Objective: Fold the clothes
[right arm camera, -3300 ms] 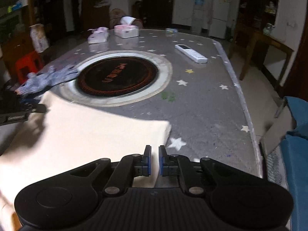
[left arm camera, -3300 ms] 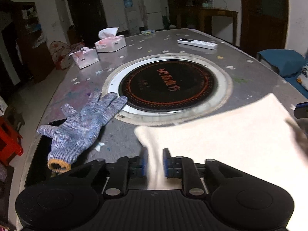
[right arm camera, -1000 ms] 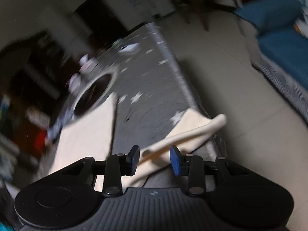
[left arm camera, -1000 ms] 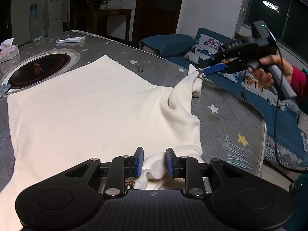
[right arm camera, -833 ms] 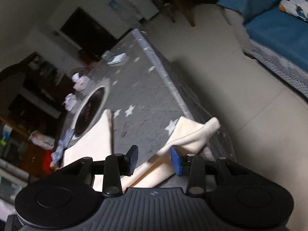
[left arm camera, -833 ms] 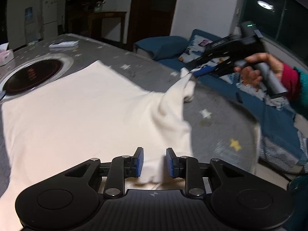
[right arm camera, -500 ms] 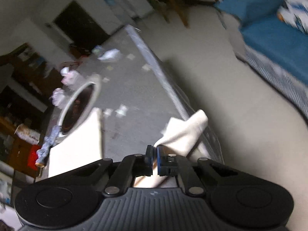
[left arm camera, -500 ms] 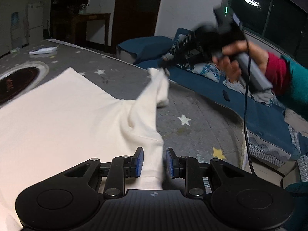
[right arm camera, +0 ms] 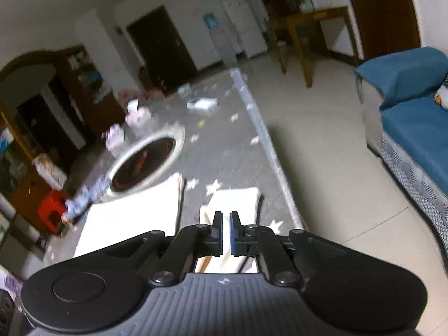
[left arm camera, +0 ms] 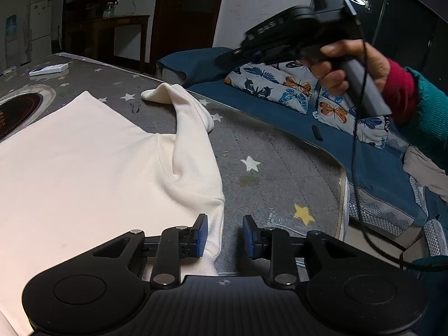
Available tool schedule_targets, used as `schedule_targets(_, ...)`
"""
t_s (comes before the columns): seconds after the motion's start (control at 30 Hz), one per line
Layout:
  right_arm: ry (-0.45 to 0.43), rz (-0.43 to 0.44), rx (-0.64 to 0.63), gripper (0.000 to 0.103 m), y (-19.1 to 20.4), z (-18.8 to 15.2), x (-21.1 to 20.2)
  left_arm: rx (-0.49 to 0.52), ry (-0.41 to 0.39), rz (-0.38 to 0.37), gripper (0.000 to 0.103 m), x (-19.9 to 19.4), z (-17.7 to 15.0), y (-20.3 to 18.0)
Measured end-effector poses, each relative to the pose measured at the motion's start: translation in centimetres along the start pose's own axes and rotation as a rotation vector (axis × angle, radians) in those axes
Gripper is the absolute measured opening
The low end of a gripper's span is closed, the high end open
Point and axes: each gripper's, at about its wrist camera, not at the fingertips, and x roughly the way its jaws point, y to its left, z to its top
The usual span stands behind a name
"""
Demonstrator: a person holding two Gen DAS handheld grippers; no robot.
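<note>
2 claws: left claw (left arm camera: 222,235) apart over shirt (left arm camera: 84,162); right claw (right arm camera: 226,233) together, raised.

left wrist view low over table (left arm camera: 280,151), right wrist view higher, both share cream garment (left arm camera: 84,168)

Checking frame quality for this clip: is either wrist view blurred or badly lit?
Left wrist view: sharp, dim room, cream garment brightly lit, window lamp glare. Right wrist view: motion-blurred table and background, only the right gripper crisp; strong fisheye bending in both.
</note>
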Motion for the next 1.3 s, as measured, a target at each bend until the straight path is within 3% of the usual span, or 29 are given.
schedule_targets(0.03, 0.013, -0.003, -0.034, 0.019, 0.7, 0.1, 0.7, -0.001, 0.000, 0.001, 0.030, 0.0, 0.1, 0.0)
schedule_targets(0.07, 0.027, -0.007, -0.082, 0.038, 1.6, 0.2, 1.5, -0.003, 0.000, 0.002, 0.030, 0.0, 0.1, 0.1)
schedule_targets(0.1, 0.035, -0.018, -0.128, 0.044, 2.6, 0.3, 2.3, -0.004, 0.000, 0.004, 0.030, 0.0, 0.2, 0.1)
schedule_targets(0.23, 0.063, -0.093, -0.301, 0.046, 6.2, 0.9, 6.6, -0.018, -0.017, 0.010, 0.030, -0.2, 0.6, 0.4)
schedule_targets(0.33, 0.121, -0.145, -0.337, 0.042, 7.1, 0.8, 9.6, -0.025, -0.039, 0.016, 0.030, -0.4, 1.2, 0.6)
schedule_targets(0.4, 0.159, -0.172, -0.349, 0.023, 7.1, 0.5, 10.7, -0.029, -0.052, 0.021, 0.030, -0.3, 1.6, 0.7)
schedule_targets(0.43, 0.164, -0.181, -0.354, 0.007, 7.0, 0.4, 10.9, -0.031, -0.055, 0.022, 0.030, -0.1, 1.9, 0.8)
schedule_targets(0.57, 0.081, -0.141, -0.342, 0.006, 6.6, 0.6, 8.0, -0.037, -0.056, 0.012, 0.030, 1.1, 2.6, 0.9)
schedule_targets(0.67, -0.059, -0.079, -0.282, 0.006, 5.2, 0.7, 3.5, -0.028, -0.047, -0.010, 0.030, 1.9, 2.7, 0.6)
schedule_targets(0.77, -0.160, -0.055, -0.135, 0.006, 1.6, -0.4, -0.7, -0.012, -0.037, -0.032, 0.030, 2.2, 2.6, 0.2)
schedule_targets(0.9, -0.099, -0.084, 0.114, 0.009, -5.1, -3.8, -1.7, 0.019, -0.022, -0.048, 0.033, 2.4, 2.4, -0.4)
schedule_targets(1.03, -0.058, -0.010, 0.317, 0.012, -9.3, -6.1, -1.4, 0.031, -0.020, -0.043, 0.033, 1.9, 2.4, -0.7)
schedule_targets(1.23, -0.071, 0.055, 0.485, 0.042, -10.8, -7.4, -0.7, 0.024, -0.032, -0.015, 0.033, 1.1, 2.4, -0.5)
schedule_targets(1.3, -0.083, 0.078, 0.559, 0.043, -11.5, -8.1, -0.8, 0.024, -0.019, -0.010, 0.033, 1.3, 2.1, -0.5)
